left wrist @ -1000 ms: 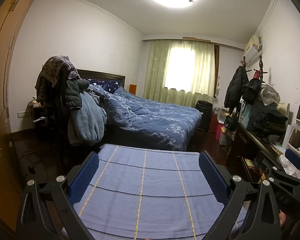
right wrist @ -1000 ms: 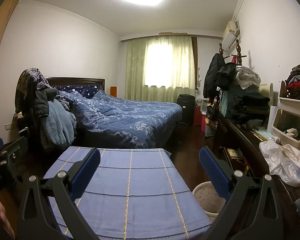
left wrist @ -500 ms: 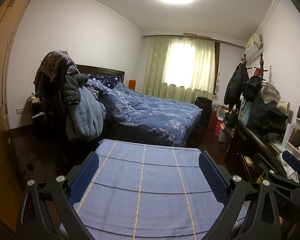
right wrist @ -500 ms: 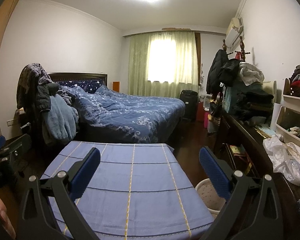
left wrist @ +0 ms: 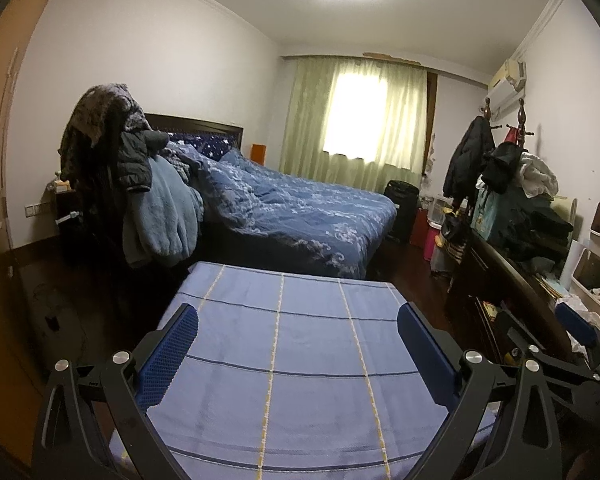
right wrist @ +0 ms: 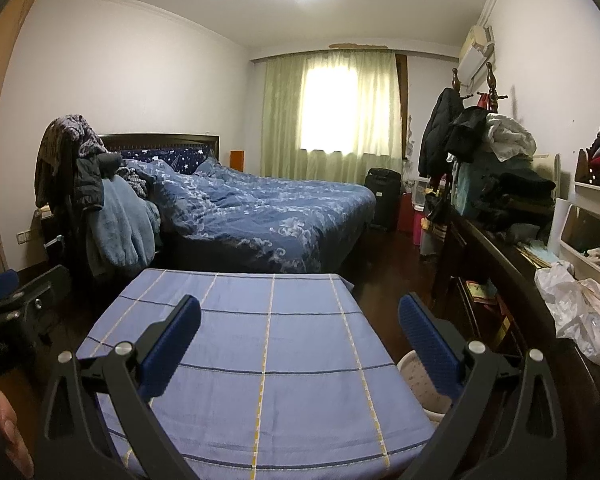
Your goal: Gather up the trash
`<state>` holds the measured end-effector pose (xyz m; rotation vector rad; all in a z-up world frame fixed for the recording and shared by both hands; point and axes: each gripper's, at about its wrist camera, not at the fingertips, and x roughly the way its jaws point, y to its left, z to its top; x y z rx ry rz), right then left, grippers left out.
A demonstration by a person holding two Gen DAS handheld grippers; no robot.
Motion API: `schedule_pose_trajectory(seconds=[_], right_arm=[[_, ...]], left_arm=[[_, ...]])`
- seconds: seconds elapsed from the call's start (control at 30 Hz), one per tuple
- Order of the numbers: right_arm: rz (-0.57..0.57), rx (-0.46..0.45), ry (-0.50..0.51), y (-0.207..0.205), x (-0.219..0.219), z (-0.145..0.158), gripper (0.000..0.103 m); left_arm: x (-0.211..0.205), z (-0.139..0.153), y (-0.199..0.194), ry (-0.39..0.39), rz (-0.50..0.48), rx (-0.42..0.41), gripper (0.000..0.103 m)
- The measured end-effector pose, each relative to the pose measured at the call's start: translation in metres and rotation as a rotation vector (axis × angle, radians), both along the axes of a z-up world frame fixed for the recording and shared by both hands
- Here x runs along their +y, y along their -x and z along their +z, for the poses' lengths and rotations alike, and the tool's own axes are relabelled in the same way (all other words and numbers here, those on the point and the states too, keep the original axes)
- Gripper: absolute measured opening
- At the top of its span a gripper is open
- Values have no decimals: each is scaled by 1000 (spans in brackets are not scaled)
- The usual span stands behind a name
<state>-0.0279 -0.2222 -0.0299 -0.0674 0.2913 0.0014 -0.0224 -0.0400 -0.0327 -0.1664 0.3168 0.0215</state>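
Note:
My left gripper is open and empty above a table covered with a blue checked cloth. My right gripper is open and empty above the same cloth. A white round bin stands on the floor by the table's right edge, partly hidden behind my right finger. A crumpled clear plastic bag lies on the dark dresser at the right. I see no loose trash on the cloth. The right gripper also shows at the right edge of the left wrist view.
A bed with a blue duvet lies beyond the table. A chair piled with clothes stands to the left. A dark dresser heaped with clothes runs along the right wall. Dark wood floor lies between bed and dresser.
Both views have tilted slightly downward and drawn a little nearer the table. Both grippers stay open and empty.

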Motion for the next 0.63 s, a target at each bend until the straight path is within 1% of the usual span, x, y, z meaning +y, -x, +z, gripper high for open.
schedule_pose_trajectory(seconds=[0.07, 0.13, 0.37, 0.53, 0.63], right_arm=[[4, 7, 2, -2, 1, -2, 100], [6, 11, 4, -3, 2, -3, 100], [8, 23, 5, -7, 3, -5, 100], [10, 29, 8, -7, 4, -7, 100], [9, 29, 6, -7, 4, -7, 100]], left_arm=[[-2, -3, -1, 18, -15, 8, 99], [-3, -4, -2, 19, -14, 10, 99], [-9, -3, 0, -23, -10, -22, 99], [-7, -5, -4, 1, -20, 13, 99], [-6, -7, -6, 0, -16, 22, 99]])
